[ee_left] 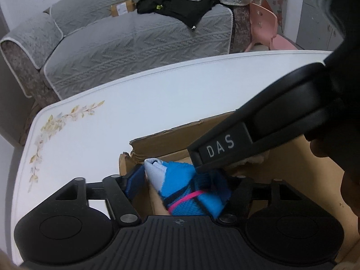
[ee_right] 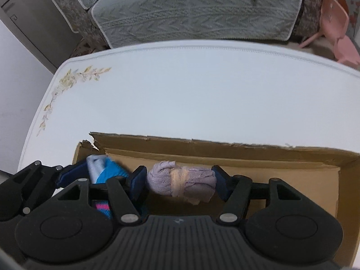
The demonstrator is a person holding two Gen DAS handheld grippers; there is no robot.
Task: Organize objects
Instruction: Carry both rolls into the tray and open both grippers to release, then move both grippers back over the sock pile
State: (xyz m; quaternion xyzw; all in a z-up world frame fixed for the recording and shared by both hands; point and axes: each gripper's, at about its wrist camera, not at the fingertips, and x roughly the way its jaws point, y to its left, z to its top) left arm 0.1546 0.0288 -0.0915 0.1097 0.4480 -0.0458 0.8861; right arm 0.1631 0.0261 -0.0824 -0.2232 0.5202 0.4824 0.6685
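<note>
An open cardboard box (ee_right: 202,150) stands on the white table (ee_right: 180,90). In the left wrist view, a rolled blue sock (ee_left: 180,186) with white and pink parts lies at the box's left end (ee_left: 171,141). My left gripper (ee_left: 187,181) is open around it, its pads apart from the roll. In the right wrist view, my right gripper (ee_right: 178,177) is inside the box, shut on a lilac sock roll (ee_right: 180,180) with a peach band. The blue sock (ee_right: 105,171) and a left finger (ee_right: 72,173) show beside it. The right gripper's black body, marked DAS, (ee_left: 225,146) crosses above the blue sock.
A grey quilted sofa (ee_left: 135,45) stands beyond the table's far edge, with a black garment (ee_left: 180,2) and a small parcel (ee_left: 121,9) on it. A pink chair (ee_right: 335,27) is at the far right. The table (ee_left: 135,103) has a flower print at its left corner (ee_left: 67,117).
</note>
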